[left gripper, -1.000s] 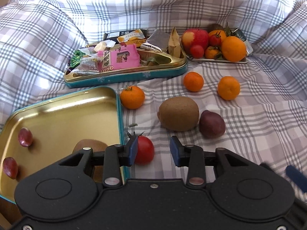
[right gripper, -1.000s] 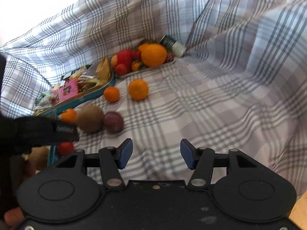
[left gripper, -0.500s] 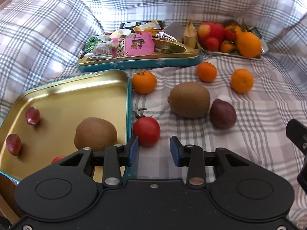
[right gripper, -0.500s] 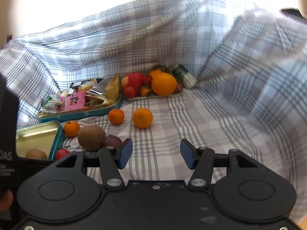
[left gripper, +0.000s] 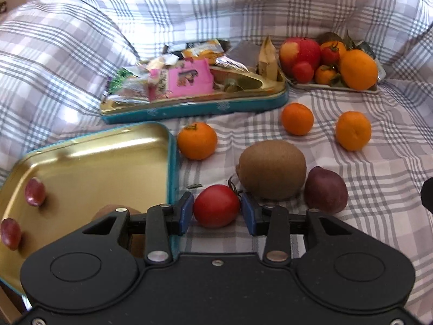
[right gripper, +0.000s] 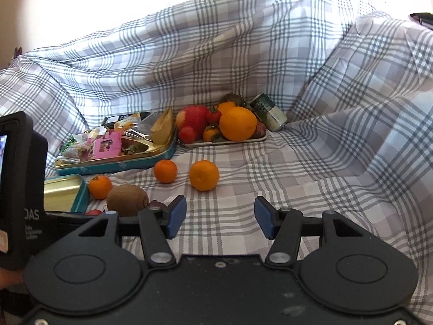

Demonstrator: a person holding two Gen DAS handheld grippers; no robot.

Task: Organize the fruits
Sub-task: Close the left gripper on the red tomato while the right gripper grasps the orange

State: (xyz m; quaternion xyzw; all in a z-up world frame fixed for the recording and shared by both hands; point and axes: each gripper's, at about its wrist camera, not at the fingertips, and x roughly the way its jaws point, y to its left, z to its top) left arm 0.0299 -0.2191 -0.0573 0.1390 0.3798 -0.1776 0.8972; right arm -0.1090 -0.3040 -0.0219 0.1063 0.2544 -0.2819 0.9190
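1. A glossy red tomato [left gripper: 216, 209] with a dark stem lies on the checked cloth [left gripper: 379, 216] at lower centre, between the widening blue pads of the left tongs [left gripper: 217, 212], neither pad pressing it;
2. Beside it, right of the gold tin [left gripper: 81, 168]: a brown kiwi [left gripper: 272, 172];
3. Right tongs [right gripper: 220, 217] gape empty.

The right claw [right gripper: 220, 216] stands with its blue pads apart over bare plaid cloth [right gripper: 311, 178], nothing between them. Ahead lie two mandarins [right gripper: 165, 171] [right gripper: 203, 175]; farther left a third mandarin [right gripper: 100, 187], a kiwi [right gripper: 127, 200] and an open gold tin [right gripper: 66, 193]. Behind sit a snack-filled tin [right gripper: 116, 159] and a fruit tray [right gripper: 224, 142]. The left claw's black body [right gripper: 21, 189] fills the left edge.
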